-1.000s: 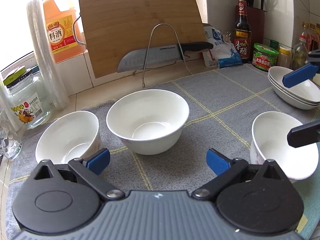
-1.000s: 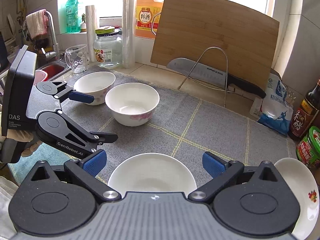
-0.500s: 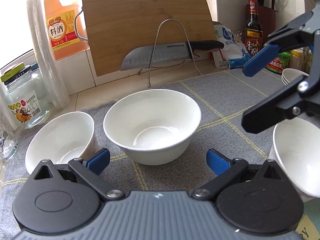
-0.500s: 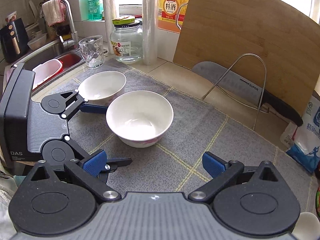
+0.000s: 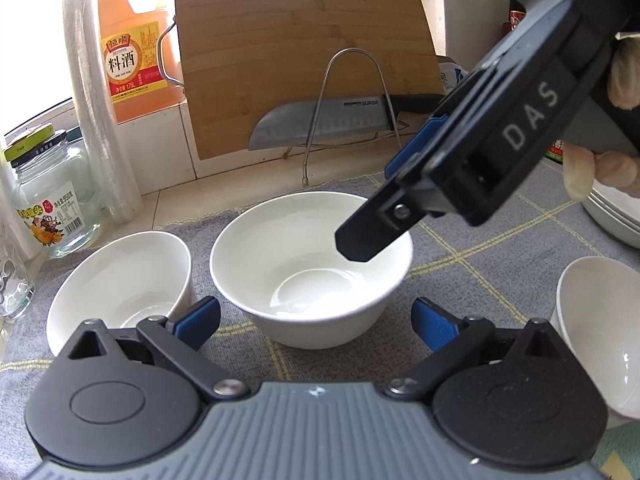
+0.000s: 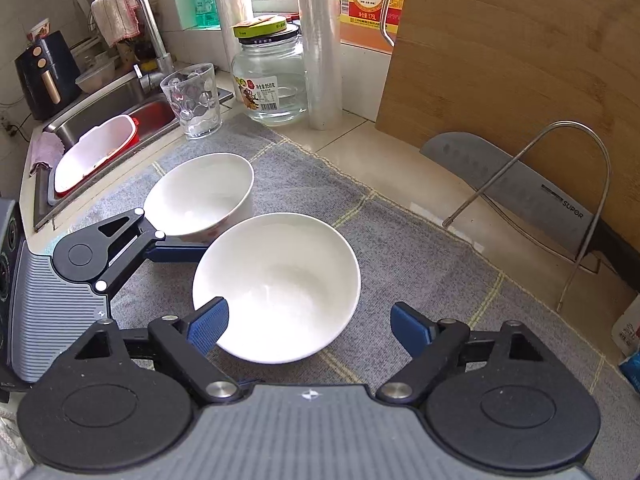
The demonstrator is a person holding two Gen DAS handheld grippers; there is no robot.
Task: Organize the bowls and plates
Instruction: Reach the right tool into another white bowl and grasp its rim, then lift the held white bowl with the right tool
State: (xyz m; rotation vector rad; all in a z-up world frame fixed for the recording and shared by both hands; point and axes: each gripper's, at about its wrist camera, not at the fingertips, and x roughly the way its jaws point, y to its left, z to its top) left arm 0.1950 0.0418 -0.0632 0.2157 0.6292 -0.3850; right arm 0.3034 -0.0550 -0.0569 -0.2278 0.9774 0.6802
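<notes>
right wrist view: the right gripper [image 6: 308, 322] has swung in over the middle bowl [image 6: 276, 284] on the desk's grey mat [image 6: 400, 240], its jaws just narrowed yet still apart, one pad at the near rim, nothing gripped; a lift for stacking looks next. left gripper [image 5: 316, 320] hovers wide, empty. three single bowls and one stack of shallow dishes [image 5: 612, 216] show.

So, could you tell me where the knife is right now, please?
The knife lies on edge on the counter behind the grey mat, propped through a wire stand against the leaning cutting board; in the right wrist view it sits far right.
</notes>
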